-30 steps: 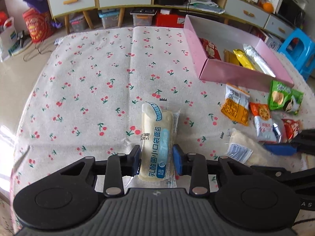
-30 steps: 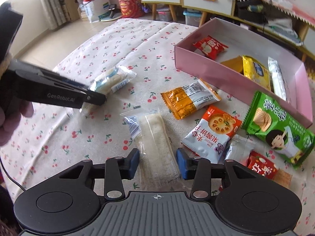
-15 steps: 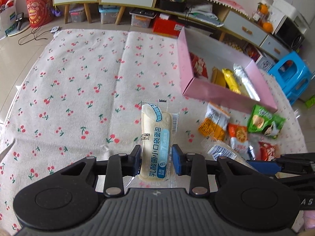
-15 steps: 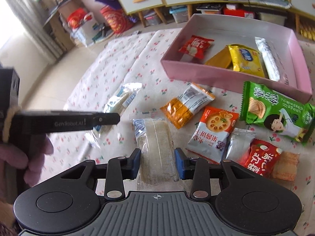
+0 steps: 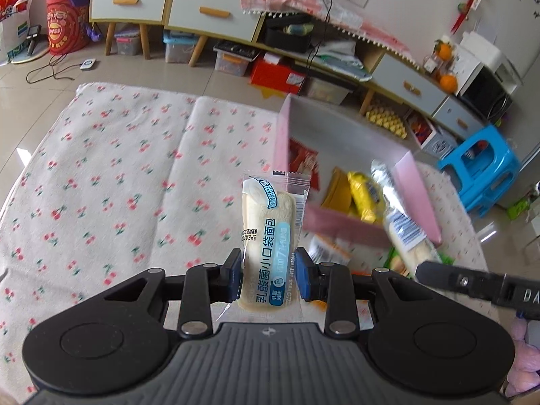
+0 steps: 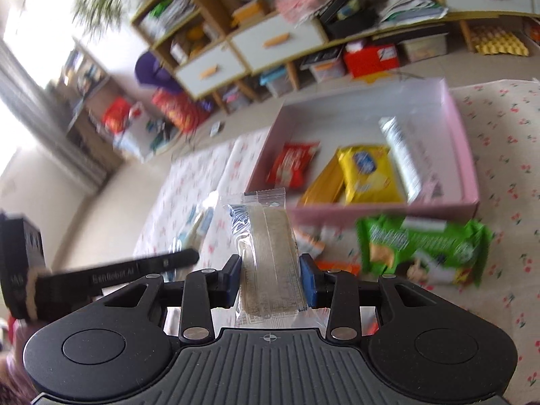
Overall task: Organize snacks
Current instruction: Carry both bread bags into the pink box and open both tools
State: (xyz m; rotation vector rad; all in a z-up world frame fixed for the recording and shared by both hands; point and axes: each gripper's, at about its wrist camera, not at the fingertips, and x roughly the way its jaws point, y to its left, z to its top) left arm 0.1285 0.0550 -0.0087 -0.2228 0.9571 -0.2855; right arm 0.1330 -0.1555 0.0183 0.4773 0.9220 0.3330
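My left hand-held gripper (image 5: 269, 275) is clamped on a cream bread roll packet (image 5: 266, 236) with blue print, holding it clear above the cherry-print cloth (image 5: 118, 175). My right hand-held gripper (image 6: 272, 278) is pinched on a clear-wrapped bread packet (image 6: 270, 253), also lifted off the cloth. Ahead sits the pink box (image 6: 465, 155), with a red packet (image 6: 292, 163), a yellow biscuit pack (image 6: 366, 172) and a silver packet (image 6: 403, 155) inside. A green chip bag (image 6: 422, 248) lies on the cloth just in front of the box's near wall.
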